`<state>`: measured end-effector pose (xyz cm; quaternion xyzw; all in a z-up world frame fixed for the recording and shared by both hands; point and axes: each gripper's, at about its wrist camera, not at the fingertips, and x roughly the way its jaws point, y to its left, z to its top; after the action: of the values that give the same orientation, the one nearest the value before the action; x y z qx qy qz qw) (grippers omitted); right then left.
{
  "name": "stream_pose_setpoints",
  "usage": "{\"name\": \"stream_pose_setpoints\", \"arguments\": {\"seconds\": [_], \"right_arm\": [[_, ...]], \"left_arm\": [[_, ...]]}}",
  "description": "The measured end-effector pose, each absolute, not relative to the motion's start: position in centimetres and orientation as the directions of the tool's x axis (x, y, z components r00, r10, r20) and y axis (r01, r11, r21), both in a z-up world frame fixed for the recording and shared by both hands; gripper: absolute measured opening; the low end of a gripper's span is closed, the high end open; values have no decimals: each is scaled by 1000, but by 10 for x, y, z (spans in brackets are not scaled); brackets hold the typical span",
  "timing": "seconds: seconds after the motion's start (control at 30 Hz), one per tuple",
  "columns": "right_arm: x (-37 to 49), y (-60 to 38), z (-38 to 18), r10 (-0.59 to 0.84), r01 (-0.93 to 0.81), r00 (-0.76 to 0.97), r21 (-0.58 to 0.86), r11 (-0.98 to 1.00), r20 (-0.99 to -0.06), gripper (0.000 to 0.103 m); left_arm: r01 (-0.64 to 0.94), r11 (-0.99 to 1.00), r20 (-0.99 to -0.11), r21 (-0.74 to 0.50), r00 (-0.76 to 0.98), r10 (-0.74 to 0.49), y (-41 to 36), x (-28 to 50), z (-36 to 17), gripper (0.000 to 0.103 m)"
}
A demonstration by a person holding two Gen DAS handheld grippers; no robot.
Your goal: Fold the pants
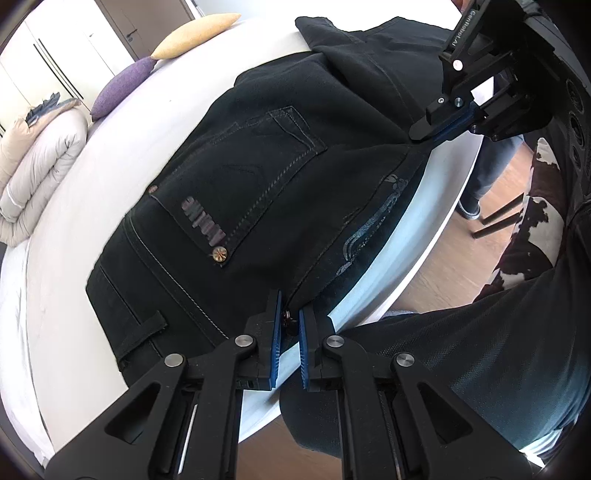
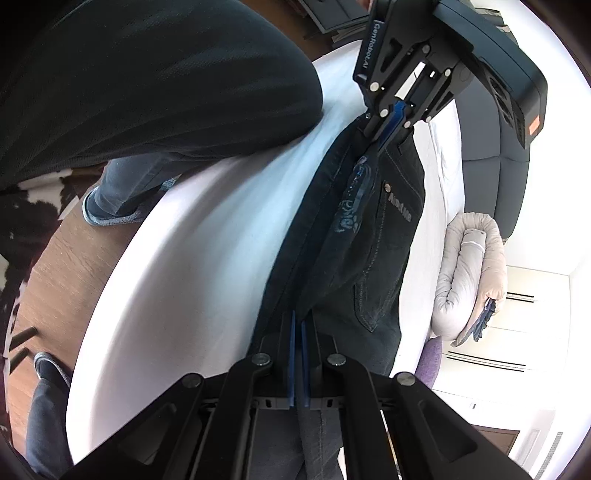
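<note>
Black jeans (image 1: 251, 192) lie on a white bed (image 1: 74, 229), back pocket up, with a printed design near the edge. My left gripper (image 1: 290, 325) is closed on the jeans' waist edge at the bed's near side. My right gripper (image 2: 298, 325) is shut on the jeans' fabric (image 2: 354, 240); in the left wrist view it (image 1: 424, 134) pinches the far edge of the jeans. The left gripper also shows in the right wrist view (image 2: 384, 125), clamped on the waistband.
A rolled beige duvet (image 1: 33, 173), a purple pillow (image 1: 122, 88) and a yellow pillow (image 1: 195, 35) lie on the bed's far side. Wooden floor (image 1: 436, 258), a cowhide rug (image 1: 532, 229) and the person's legs (image 2: 125, 184) are beside the bed.
</note>
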<state>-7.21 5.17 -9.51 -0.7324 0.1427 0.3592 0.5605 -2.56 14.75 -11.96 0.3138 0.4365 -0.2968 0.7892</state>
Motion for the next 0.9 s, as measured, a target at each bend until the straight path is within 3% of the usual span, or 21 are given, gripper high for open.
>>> {"name": "stream_pose_setpoints", "arguments": {"seconds": [0.27, 0.53, 0.73, 0.8, 0.87, 0.9], "right_arm": [[-65, 60, -104, 177, -685, 673, -695, -217, -719, 6], [-61, 62, -101, 185, -718, 666, -688, -104, -723, 7], [-55, 65, -97, 196, -738, 666, -674, 33, -719, 9], [-54, 63, -93, 200, -721, 690, -687, 94, -696, 20], [-53, 56, -82, 215, -679, 734, -707, 199, -644, 60], [-53, 49, -73, 237, -690, 724, -674, 265, -648, 73]], "left_arm": [[721, 662, -885, 204, 425, -190, 158, -29, -107, 15], [691, 721, -836, 51, 424, -347, 153, -19, -49, 16], [570, 820, -823, -45, 444, -354, 119, 26, -73, 16], [505, 858, -837, -92, 427, -341, 112, 41, -91, 16], [404, 900, -871, -165, 369, -326, 112, 60, -119, 16], [375, 908, -867, -186, 373, -331, 112, 64, -125, 16]]}}
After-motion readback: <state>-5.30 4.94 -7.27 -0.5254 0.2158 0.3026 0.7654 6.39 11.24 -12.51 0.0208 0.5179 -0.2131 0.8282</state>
